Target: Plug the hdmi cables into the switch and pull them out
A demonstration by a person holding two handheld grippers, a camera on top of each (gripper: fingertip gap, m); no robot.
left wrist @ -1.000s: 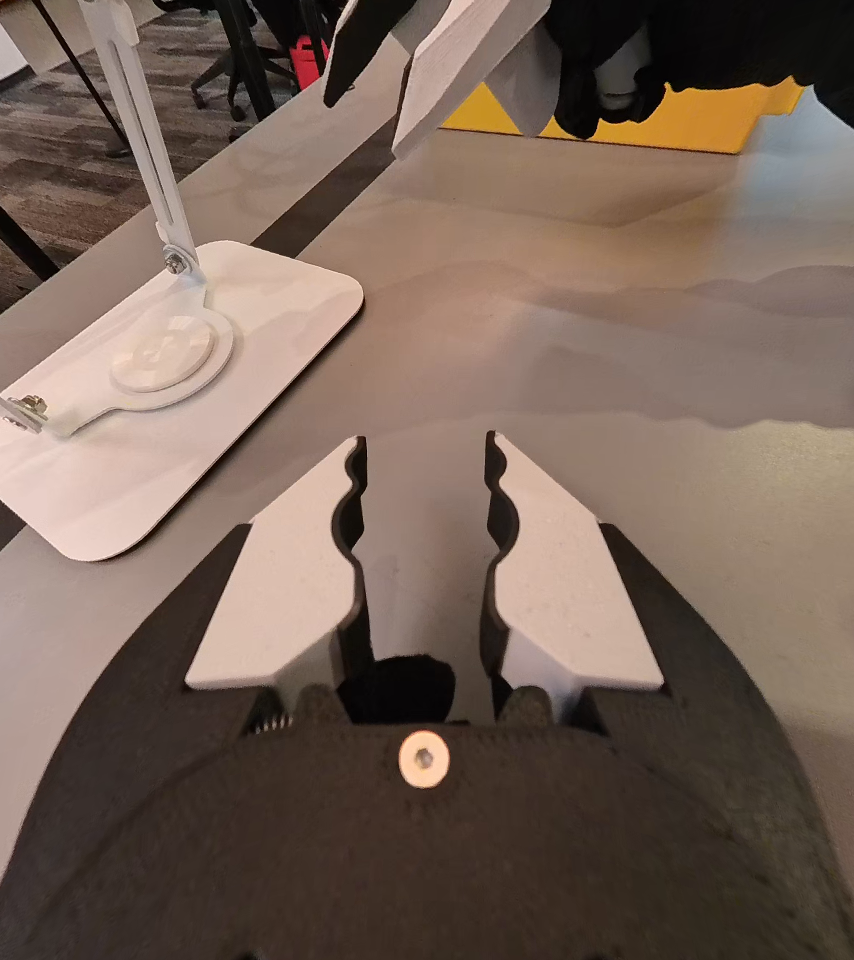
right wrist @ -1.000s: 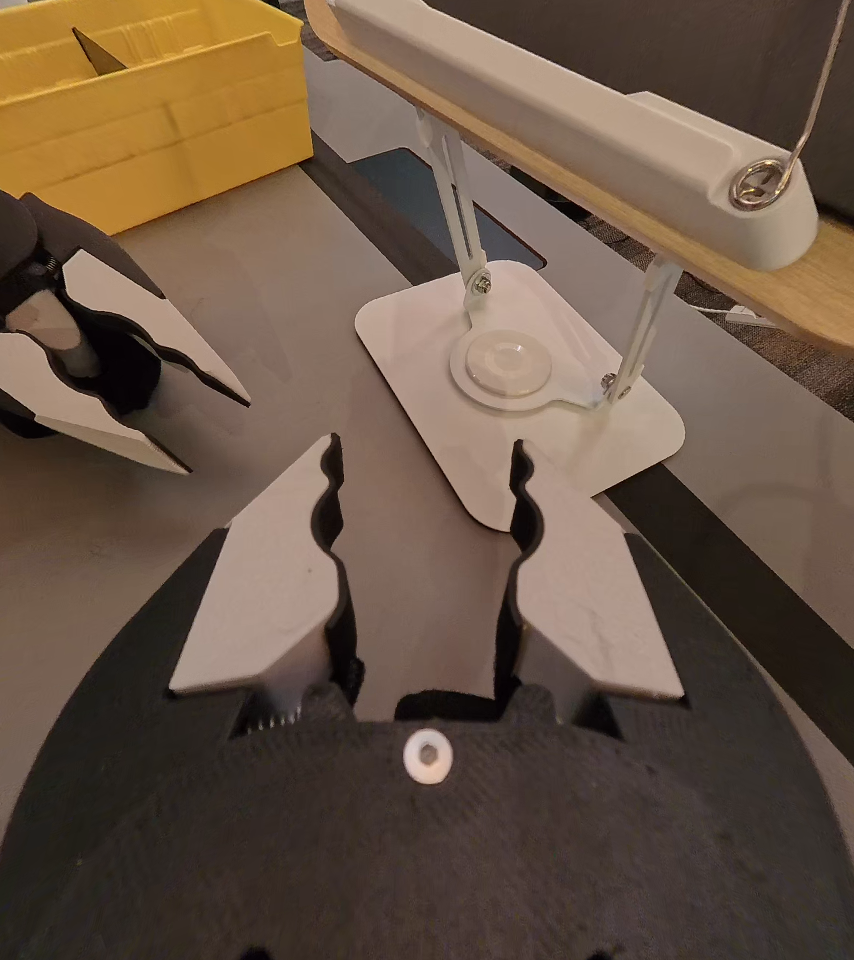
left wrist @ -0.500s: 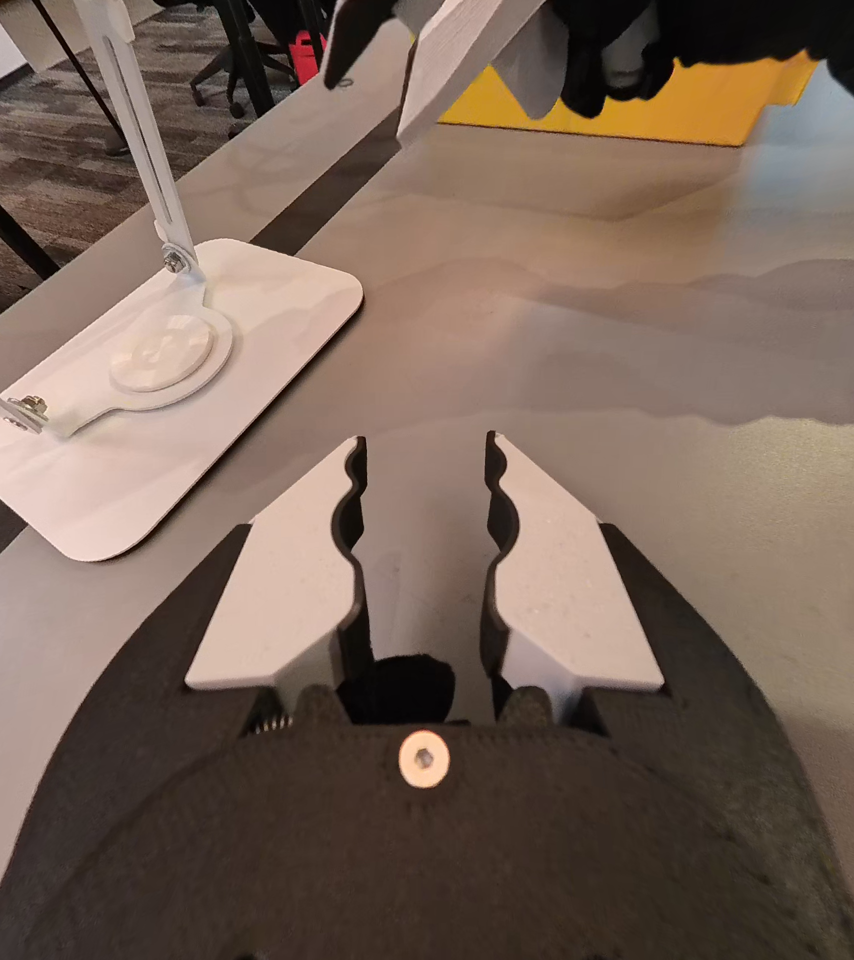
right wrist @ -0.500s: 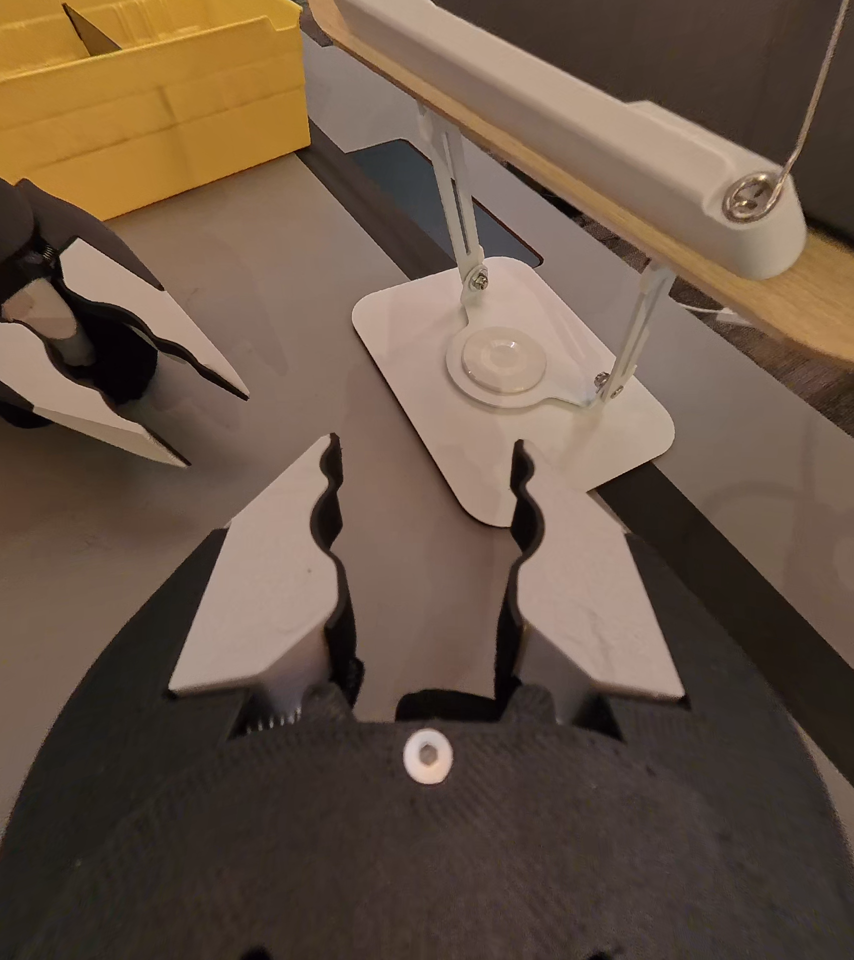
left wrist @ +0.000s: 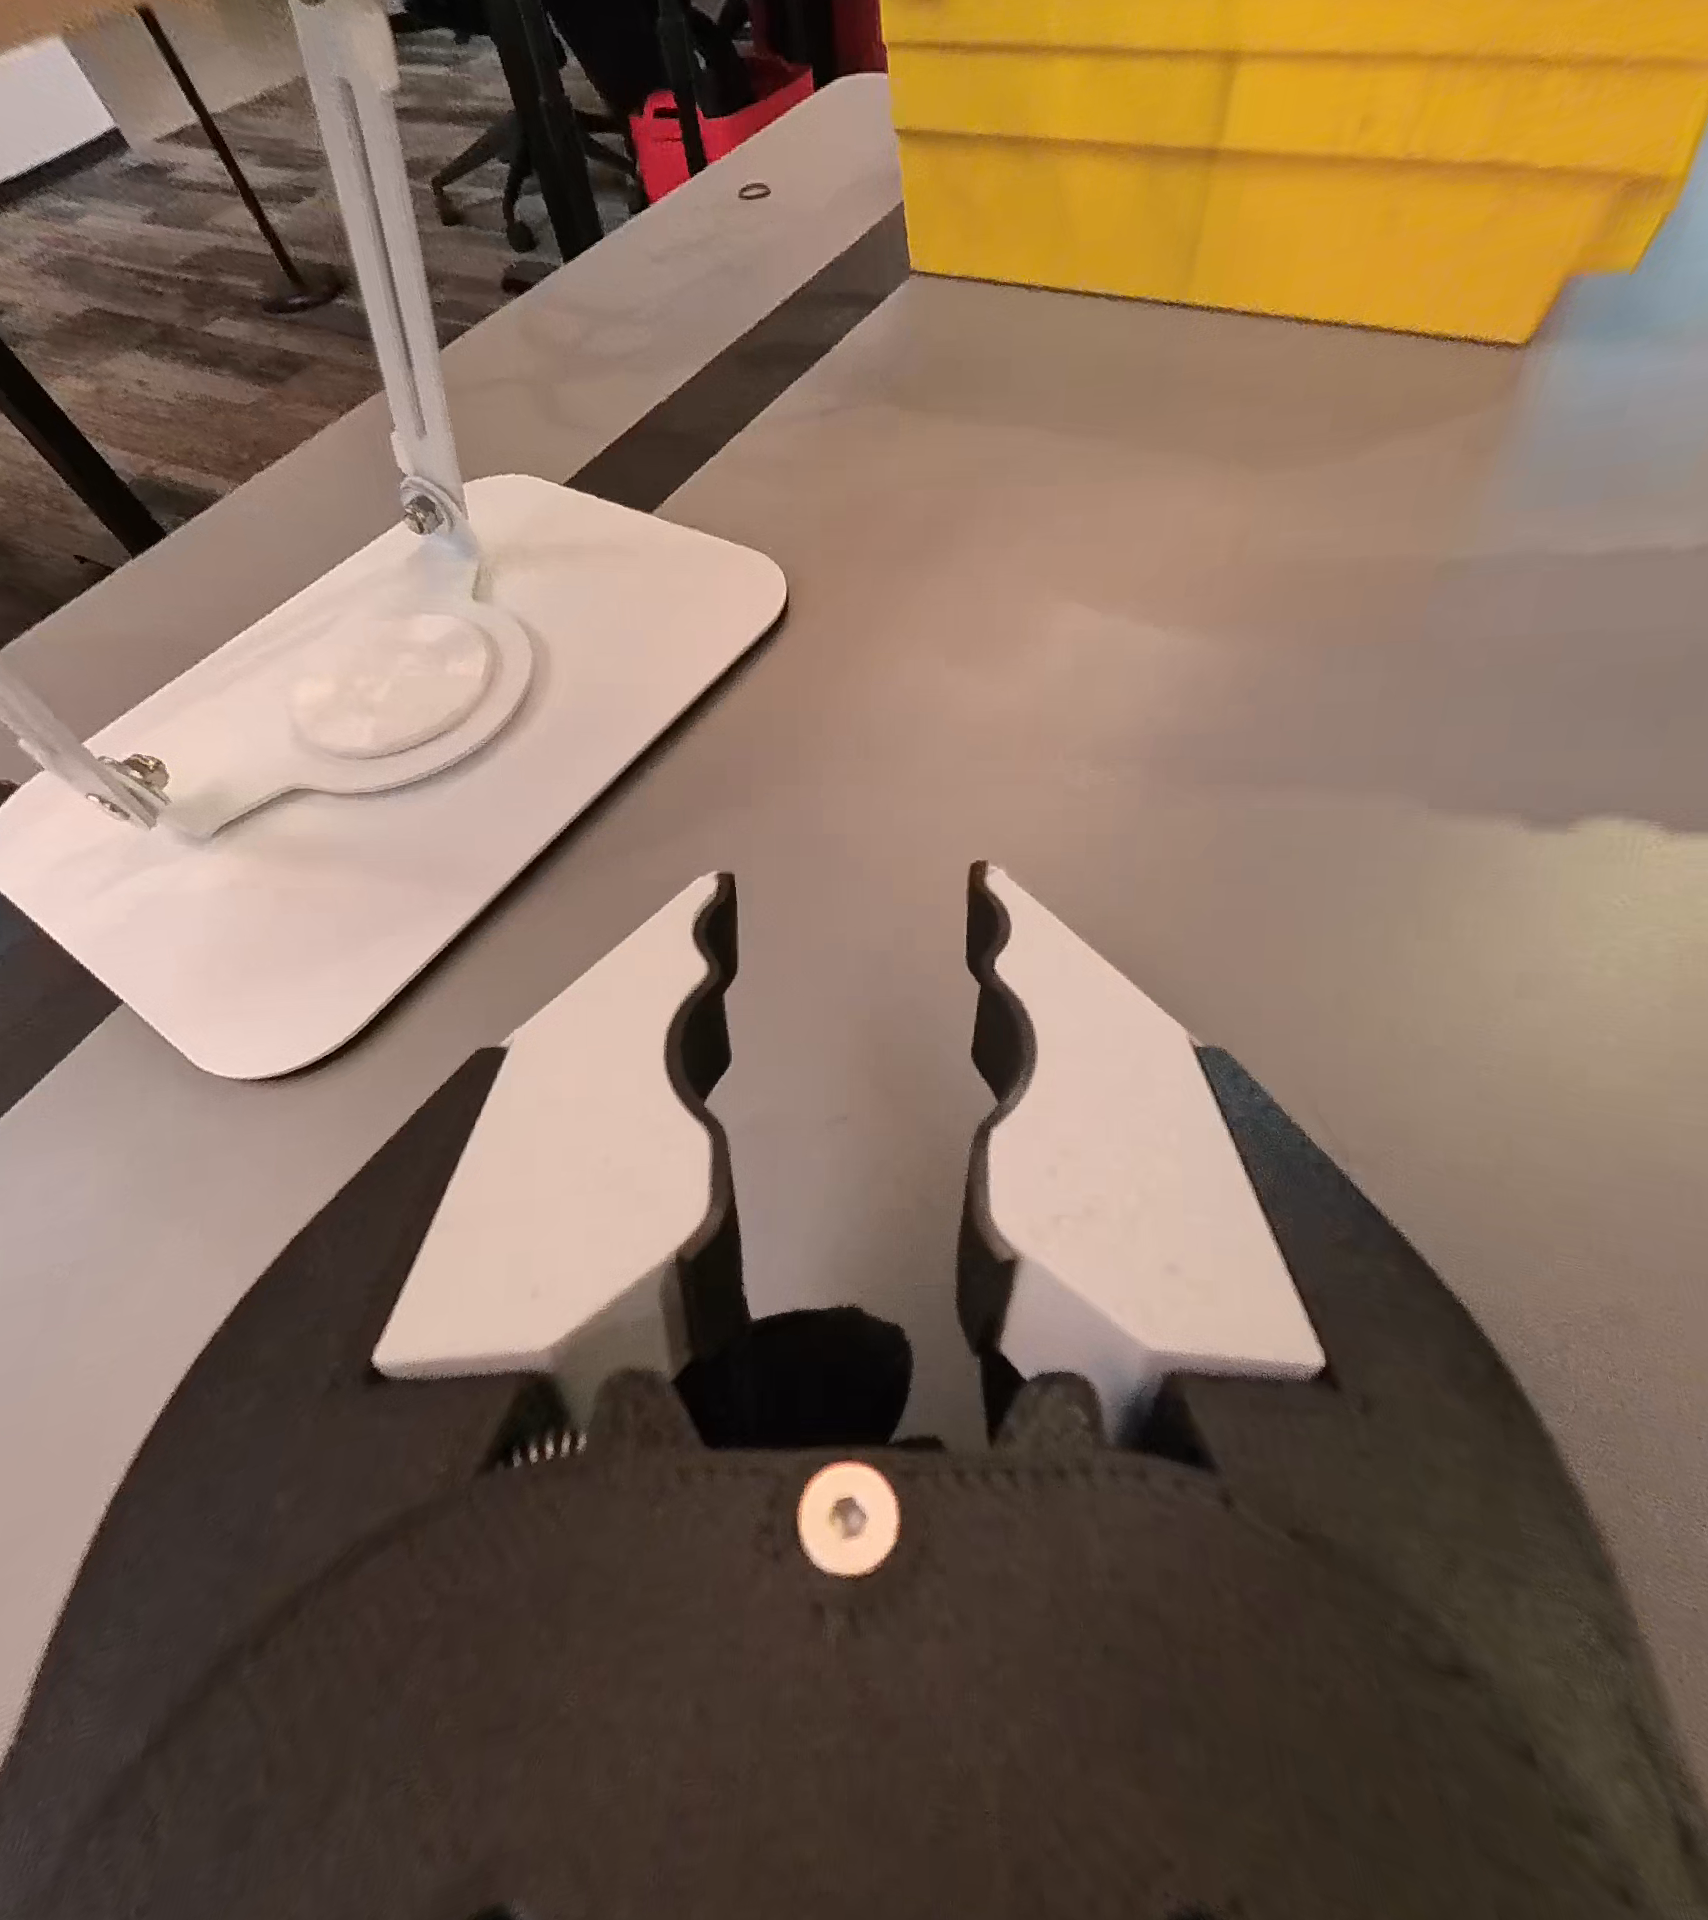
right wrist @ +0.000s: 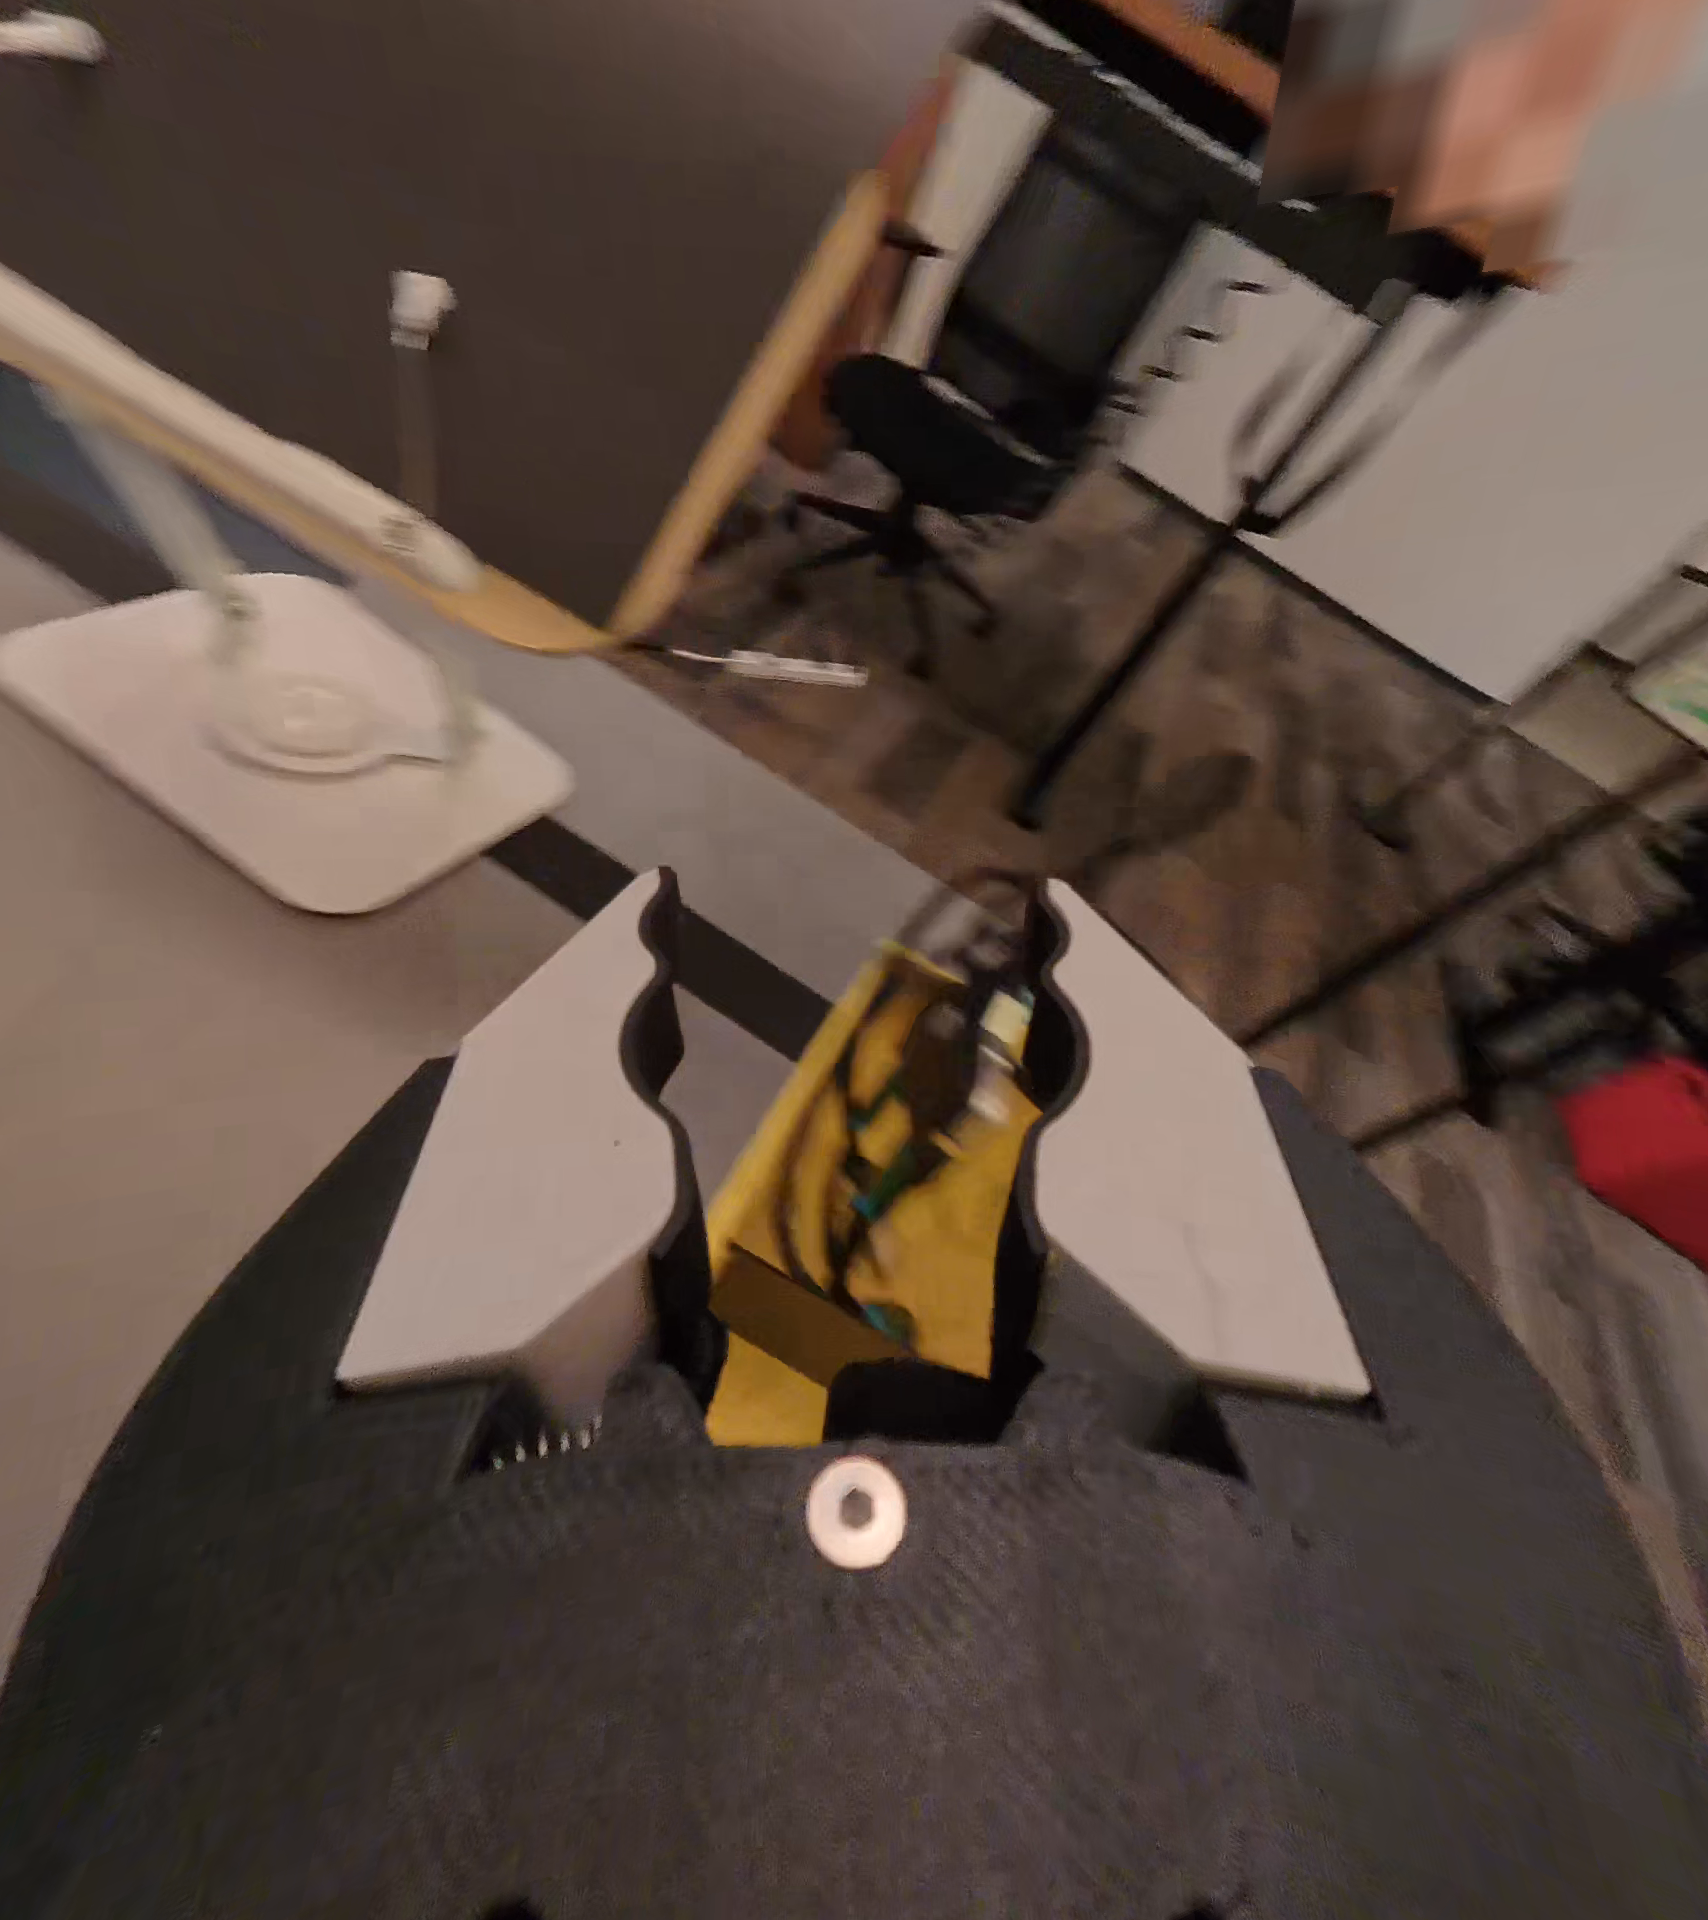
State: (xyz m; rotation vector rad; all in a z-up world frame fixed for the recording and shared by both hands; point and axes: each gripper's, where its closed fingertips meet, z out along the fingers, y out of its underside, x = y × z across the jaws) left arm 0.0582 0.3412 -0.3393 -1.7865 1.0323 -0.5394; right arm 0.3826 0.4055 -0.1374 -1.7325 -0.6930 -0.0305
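Swung right gripper (right wrist: 850, 914) off the table (left wrist: 1193, 644) over a yellow bin (right wrist: 943, 1288) of blurred cables (right wrist: 891, 1091). Both grippers gape empty, left (left wrist: 850, 883) low. Switch unseen. Fetching step, I judge; next, pinch a plug.

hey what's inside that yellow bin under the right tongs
Between the open right tongs, the yellow bin shows tangled dark cables and a dark flat piece. The picture is blurred, and the tongs cover the rest, so no switch can be made out.

Open-plan office, grey desk (left wrist: 1193, 623), rolling office chair (right wrist: 923, 447), patterned carpet floor (right wrist: 1245, 748), white cabinets (right wrist: 1515, 488)
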